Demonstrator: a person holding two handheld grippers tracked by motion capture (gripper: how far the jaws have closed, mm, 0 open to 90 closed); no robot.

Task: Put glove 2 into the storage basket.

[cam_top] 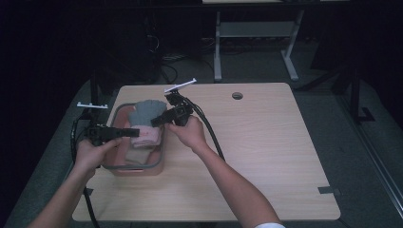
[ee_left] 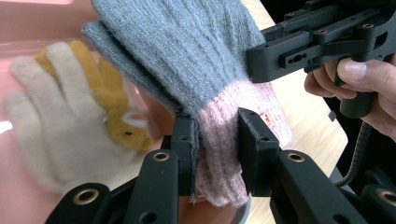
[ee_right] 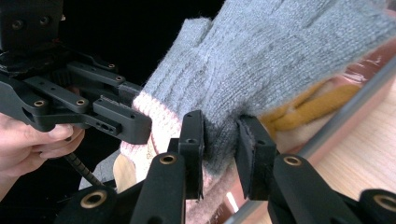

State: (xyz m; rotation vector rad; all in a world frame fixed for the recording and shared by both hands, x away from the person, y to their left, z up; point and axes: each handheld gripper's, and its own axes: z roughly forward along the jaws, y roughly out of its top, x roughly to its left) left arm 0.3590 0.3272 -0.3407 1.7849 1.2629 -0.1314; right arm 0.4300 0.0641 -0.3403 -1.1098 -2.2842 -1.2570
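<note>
Over the pink basket (cam_top: 159, 164) at the worktop's (cam_top: 266, 142) left side, both grippers are holding one knitted glove (cam_top: 147, 114), grey with a pink cuff. It's hanging above the basket, not resting in it as far as I can tell.

Left gripper (ee_left: 215, 151) is pinching the pink cuff, with the jaws closed onto the ribbing. Right gripper (ee_right: 219, 149) is pinching the grey knit at the palm, just above the cuff line, with fabric bunching between the pads.

Handling, my read: the glove is very light, fully limp and has no stiffness, so it's drooping and folding wherever it's unsupported. The fuzzy knit is giving good friction, so slipping is unlikely. It isn't fragile, but the loops are liable to snag on jaw edges and stretch if the two grippers pull apart hard. The best hold is the cuff: doubled ribbing, thickest section, jaws getting real bite. A single-layer palm grab is working but thinner.

Inside the basket, a cream glove (ee_left: 42, 116) with mustard-yellow parts (ee_left: 109, 107) is lying flat.

Writing: a small orange tag (ee_left: 267, 120) is showing at the cuff beside the left gripper's jaw, too small to read. No brand is legible anywhere.
</note>
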